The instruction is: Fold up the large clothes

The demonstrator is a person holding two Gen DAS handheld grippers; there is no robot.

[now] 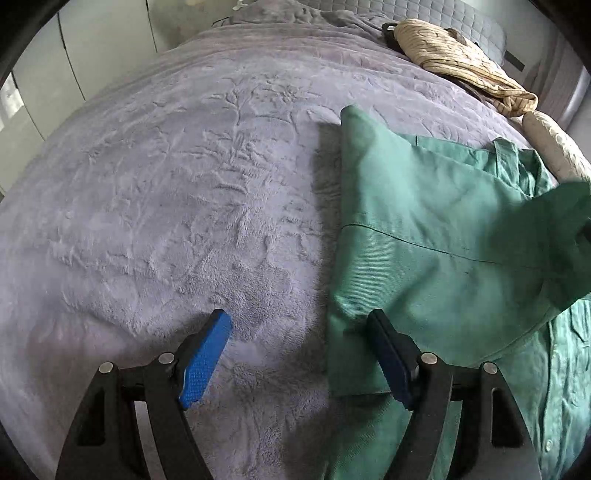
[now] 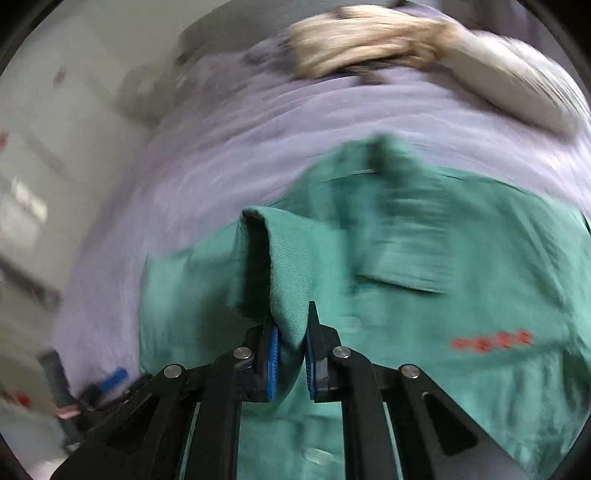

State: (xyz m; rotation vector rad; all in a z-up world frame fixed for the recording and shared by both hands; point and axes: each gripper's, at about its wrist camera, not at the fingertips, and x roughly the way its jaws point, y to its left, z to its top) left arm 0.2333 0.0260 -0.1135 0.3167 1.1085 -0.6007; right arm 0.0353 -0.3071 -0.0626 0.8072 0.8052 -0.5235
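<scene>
We note a large green twill work shirt (image 1: pixel 424 229) lying on the right half of a bed covered with a lilac plush blanket embossed with a leafy pattern (image 1: pixel 166 192). The weave is a fine diagonal rib; a stitched seam crosses the folded panel, whose left edge runs straight up the bed as a crisp crease. In the right wrist view we make out a flap pocket, pale round buttons along the placket and blurred red lettering on the chest.

Left claw (image 1: pixel 299 332): spread, nothing between the blue ribbed pads (image 1: pixel 205 360). One finger hangs over bare blanket, the other over the folded panel's left edge. We cannot tell whether it touches the cloth.

Right claw (image 2: pixel 291 354): pressed nearly together, pinching a raised fold of the shirt, a rounded ridge of doubled cloth that rises between the pads and runs away from the camera. This view is smeared by motion. In the left wrist view a lifted green flap shows at the right edge.

Toward the head of the bed, near its right corner, lies a crumpled beige striped garment (image 1: pixel 458 62), soft and bunched. Just below it, along the right edge, is a cream rolled textile (image 1: pixel 554 144). A grey quilted headboard (image 1: pixel 443 11) stands behind.
</scene>
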